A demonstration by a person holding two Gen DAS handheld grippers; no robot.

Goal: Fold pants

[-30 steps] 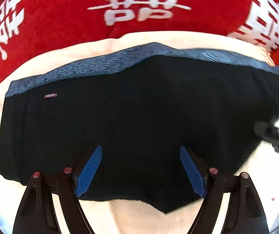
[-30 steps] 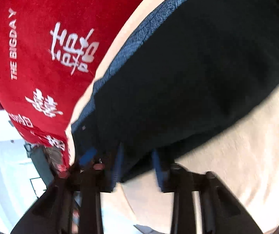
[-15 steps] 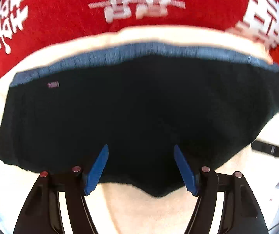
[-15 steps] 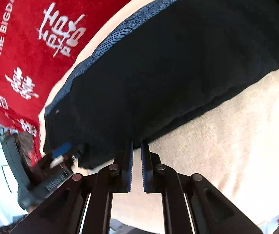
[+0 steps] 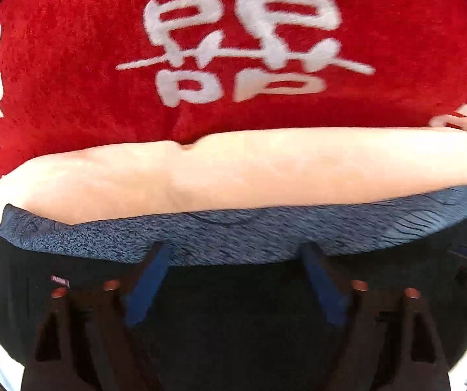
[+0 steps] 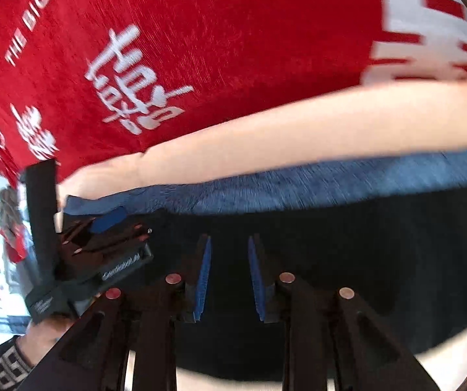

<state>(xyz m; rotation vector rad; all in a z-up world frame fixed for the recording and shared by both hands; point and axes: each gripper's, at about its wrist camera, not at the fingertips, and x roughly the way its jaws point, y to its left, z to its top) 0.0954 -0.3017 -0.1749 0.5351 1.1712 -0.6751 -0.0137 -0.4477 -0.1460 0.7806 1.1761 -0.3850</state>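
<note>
Black pants (image 5: 233, 309) under left hand-held gripper (image 5: 236, 254), jaws opening

both grippers shifted up over the pants (image 5: 233, 325) to its waistband (image 5: 233, 234) — jaws opening

Pants (image 5: 233, 309) lie on a towel (image 5: 233, 169), blanket (image 5: 70, 65) behind.

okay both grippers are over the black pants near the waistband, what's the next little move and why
Probably lower both grippers onto the blue-grey waistband and close on it. The left gripper hangs wide with jaws opening, fingers just short of that band; the right gripper is opening over the black pants with nothing between its fingers. Neither holds cloth, so a fold cannot begin until the edge is pinched.
</note>
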